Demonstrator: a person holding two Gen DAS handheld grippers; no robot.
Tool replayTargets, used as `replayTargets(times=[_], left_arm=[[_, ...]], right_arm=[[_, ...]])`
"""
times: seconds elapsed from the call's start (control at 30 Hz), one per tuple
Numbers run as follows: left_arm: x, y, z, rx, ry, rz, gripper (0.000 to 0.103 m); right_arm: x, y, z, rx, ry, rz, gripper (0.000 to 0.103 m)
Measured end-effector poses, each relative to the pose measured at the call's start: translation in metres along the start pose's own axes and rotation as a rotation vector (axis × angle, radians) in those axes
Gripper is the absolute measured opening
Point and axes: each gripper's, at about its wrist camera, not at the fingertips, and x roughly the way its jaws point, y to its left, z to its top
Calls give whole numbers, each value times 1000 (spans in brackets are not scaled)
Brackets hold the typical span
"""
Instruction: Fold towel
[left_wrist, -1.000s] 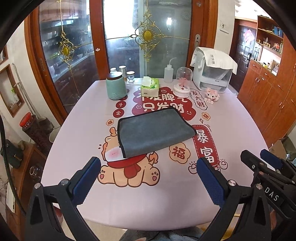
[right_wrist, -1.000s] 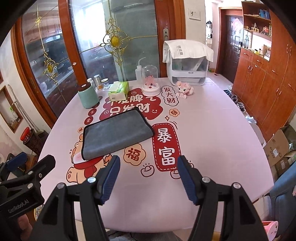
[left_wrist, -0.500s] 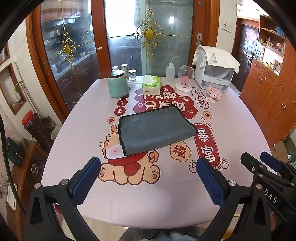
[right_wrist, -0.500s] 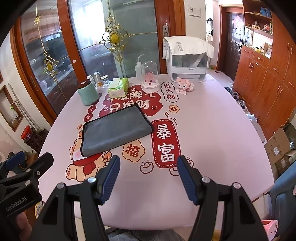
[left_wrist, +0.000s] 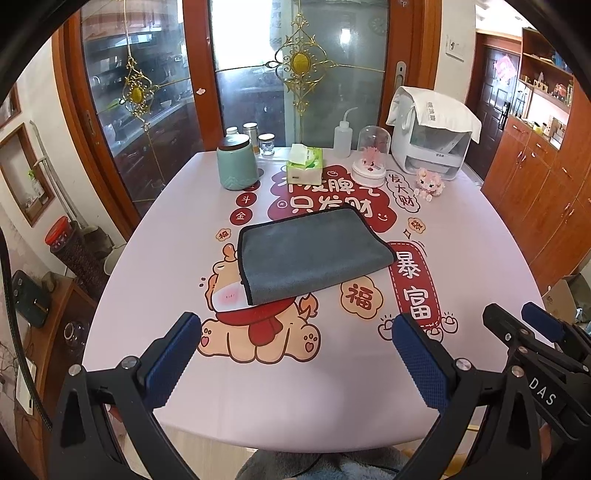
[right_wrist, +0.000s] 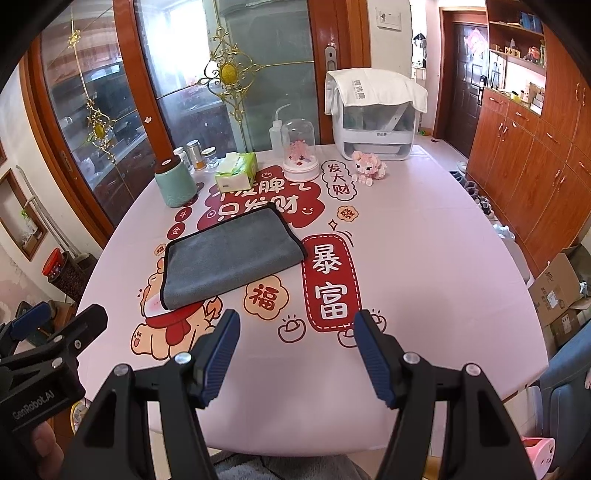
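Towel (left_wrist: 312, 254) lies flat on the table (left_wrist: 480, 258), gray with a dark edge, folded over and a bit crooked. It sits out ahead of both tools, well apart from them, on top of the red words and the cartoon animal printed on the pink cloth. The left gripper (left_wrist: 295, 354) has its jaws wide open and holds nothing — the towel shows up in the gap between the two blue fingers (left_wrist: 170, 360), farther off. The right gripper (right_wrist: 297, 356) is wide open too and holds nothing; from its view the towel (right_wrist: 231, 256) is ahead and off to the left of its jaws. Both tools hang over the near edge of the table and touch no cloth. In the left view the right gripper (left_wrist: 517, 332) shows just beside, past the right jaw. In the right view the left gripper (right_wrist: 51, 321) pokes in past the left jaw. Far beyond the towel, by the glass doors, stand a green jar (left_wrist: 236, 162), a tissue pack (left_wrist: 304, 166), a squeeze bottle (left_wrist: 341, 138), a glass dome (left_wrist: 371, 155) with something pink inside, a small pink toy (left_wrist: 428, 184) and a white machine (left_wrist: 432, 136) with a white cloth on top.
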Motion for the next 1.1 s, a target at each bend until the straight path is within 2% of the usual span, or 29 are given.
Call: replayTargets(times=[1.1], left_arm=[[7,6,5,-11,36,-3,102]], right_arm=[[11,3,8,3,26,4,64]])
